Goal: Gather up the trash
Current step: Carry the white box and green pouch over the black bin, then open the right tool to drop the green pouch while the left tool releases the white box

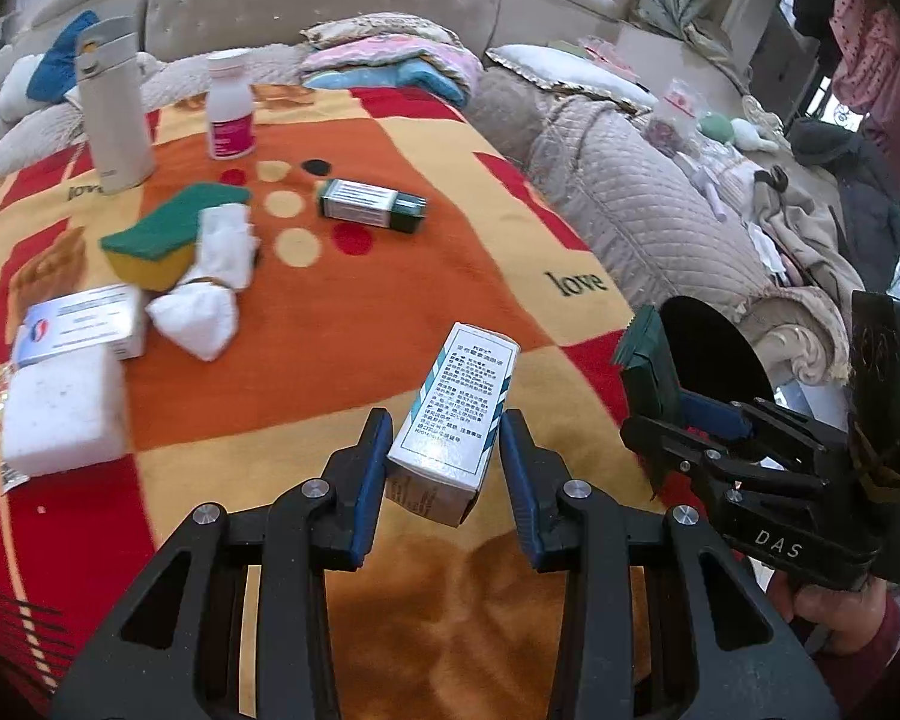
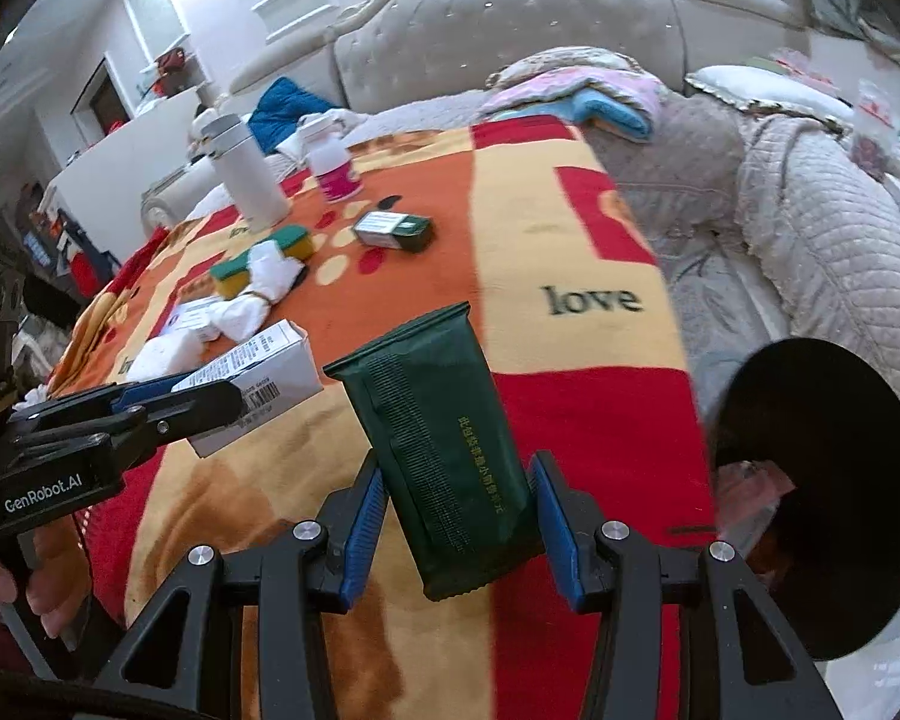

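My left gripper is shut on a white medicine box with printed text, held above the blanket. My right gripper is shut on a dark green foil packet; it also shows in the left wrist view. A black bin with a dark opening stands at the bed's right edge, right of the packet; it shows in the left wrist view too. The left gripper with its box appears at the left of the right wrist view.
On the orange and red blanket lie a green-and-white box, a green and yellow sponge, crumpled white tissue, a white card box and a white foam block. A thermos and pill bottle stand behind.
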`<act>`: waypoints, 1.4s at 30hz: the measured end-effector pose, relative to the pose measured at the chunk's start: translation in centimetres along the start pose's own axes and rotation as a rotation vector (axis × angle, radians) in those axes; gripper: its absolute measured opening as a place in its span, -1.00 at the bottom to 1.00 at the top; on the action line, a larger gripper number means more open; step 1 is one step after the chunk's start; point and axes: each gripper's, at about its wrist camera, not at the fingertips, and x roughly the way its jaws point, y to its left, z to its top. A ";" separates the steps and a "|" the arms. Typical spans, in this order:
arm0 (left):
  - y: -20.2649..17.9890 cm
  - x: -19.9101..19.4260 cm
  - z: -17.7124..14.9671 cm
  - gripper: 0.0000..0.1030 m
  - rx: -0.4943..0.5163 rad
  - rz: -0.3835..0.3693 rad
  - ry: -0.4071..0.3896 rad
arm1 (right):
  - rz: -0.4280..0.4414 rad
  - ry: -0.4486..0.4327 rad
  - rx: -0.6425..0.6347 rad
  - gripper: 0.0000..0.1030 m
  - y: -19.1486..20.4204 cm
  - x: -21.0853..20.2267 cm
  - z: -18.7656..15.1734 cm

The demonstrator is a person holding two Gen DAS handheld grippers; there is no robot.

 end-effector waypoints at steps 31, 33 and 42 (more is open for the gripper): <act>-12.3 6.8 1.9 -0.35 0.124 -0.125 0.091 | -0.138 -0.039 0.309 -0.10 -14.7 -3.9 -3.0; -12.8 7.1 2.0 -0.35 0.125 -0.141 0.093 | -0.156 -0.039 0.342 -0.05 -15.5 -4.1 -3.2; -16.0 9.3 2.5 -0.33 0.116 -0.250 0.103 | -0.246 -0.048 0.407 -0.02 -18.1 -5.8 -3.8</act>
